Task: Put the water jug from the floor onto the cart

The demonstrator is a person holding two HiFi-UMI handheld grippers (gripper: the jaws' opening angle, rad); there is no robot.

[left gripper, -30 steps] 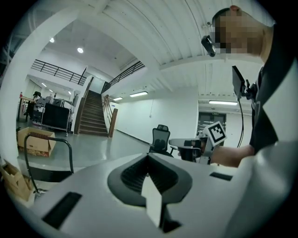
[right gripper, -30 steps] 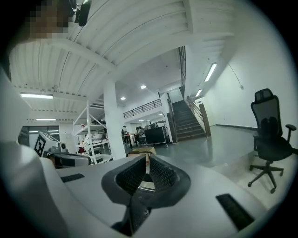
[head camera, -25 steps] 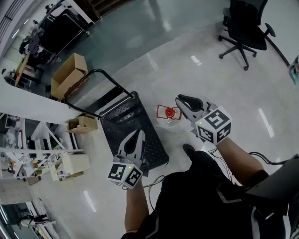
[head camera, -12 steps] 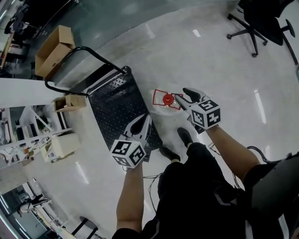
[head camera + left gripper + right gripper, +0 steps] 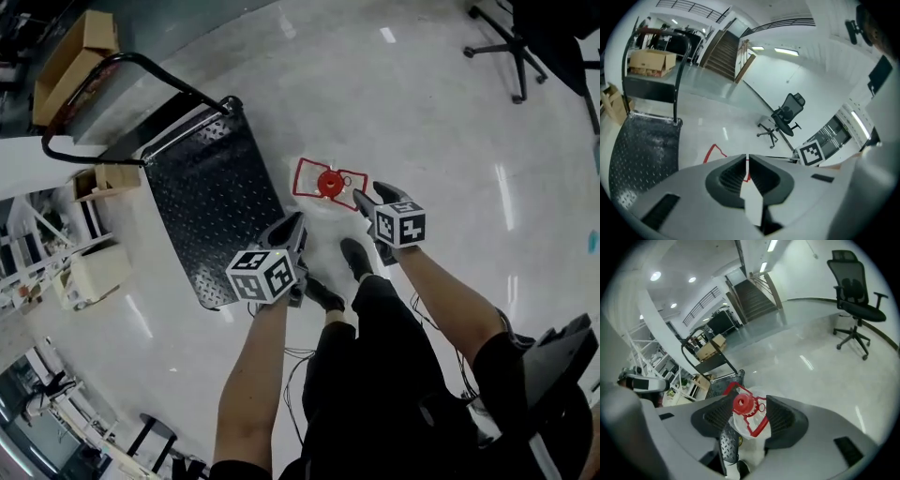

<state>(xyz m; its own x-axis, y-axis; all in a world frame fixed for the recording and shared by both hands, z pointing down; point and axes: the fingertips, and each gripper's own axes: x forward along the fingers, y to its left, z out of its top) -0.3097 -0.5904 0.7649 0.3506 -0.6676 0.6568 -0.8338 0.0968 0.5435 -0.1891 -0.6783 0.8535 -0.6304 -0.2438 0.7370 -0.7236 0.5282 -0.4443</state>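
Nearest you, your two shoes [image 5: 354, 258] stand on the floor, the right one just beside the jug [image 5: 328, 184]. Your left gripper [image 5: 293, 223] hangs over the near right corner of the cart [image 5: 206, 206], its jaws drawn together with nothing between them. Your right gripper [image 5: 372, 197] is on the jug's other side; its jaws have just been opening and now stand wide, and its own view shows the red cap and red handle [image 5: 751, 420] framed between the pads without either pad pressing on them. The jug, clear-bodied, stands upright on the floor just beside the cart's right edge, about halfway along it. The cart's dark studded deck is bare, and its black push bar [image 5: 131, 70] rises at the far end. Beyond that bar a cardboard box [image 5: 70, 52] sits on the floor, and an office chair [image 5: 525, 37] stands well apart at the far right.
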